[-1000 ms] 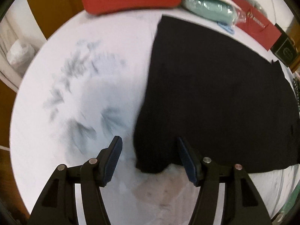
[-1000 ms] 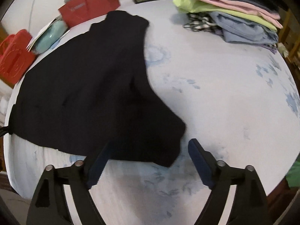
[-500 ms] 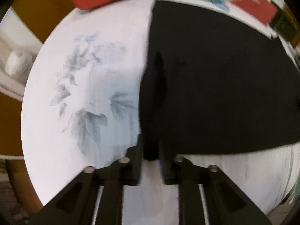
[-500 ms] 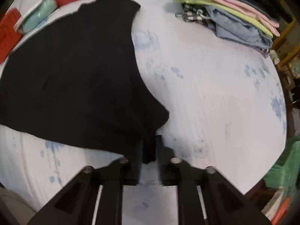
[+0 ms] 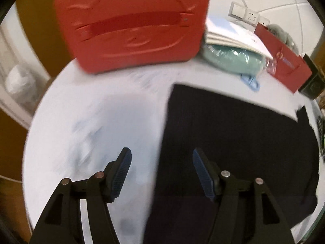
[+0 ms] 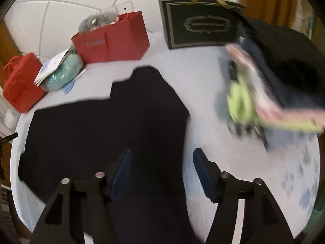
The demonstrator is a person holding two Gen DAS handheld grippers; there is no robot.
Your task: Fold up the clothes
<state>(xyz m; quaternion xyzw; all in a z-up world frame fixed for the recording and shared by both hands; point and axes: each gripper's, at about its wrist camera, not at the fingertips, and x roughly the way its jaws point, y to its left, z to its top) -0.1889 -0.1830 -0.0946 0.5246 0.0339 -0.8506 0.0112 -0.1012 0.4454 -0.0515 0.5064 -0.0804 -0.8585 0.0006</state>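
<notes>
The black garment (image 5: pixel 233 142) you are folding lies spread flat on the round table (image 5: pixel 97 122), which has a pale cloth with a faint blue print. Your left gripper (image 5: pixel 161 167) is spread wide with nothing between its blue pads; it sits over the garment's left edge, one finger over bare cloth, the other over black fabric. Your right gripper (image 6: pixel 161 168) is also wide and holds nothing, straddling the garment's right edge. Whether either one touches the fabric you cannot tell, as both views are blurred. To your right a stack of folded clothes (image 6: pixel 270 101) sits near the garment. Along the table's far side stand a red case (image 5: pixel 134 24), a teal bundle (image 5: pixel 233 59), a red paper bag (image 6: pixel 113 40) and a dark gift bag (image 6: pixel 201 26).
</notes>
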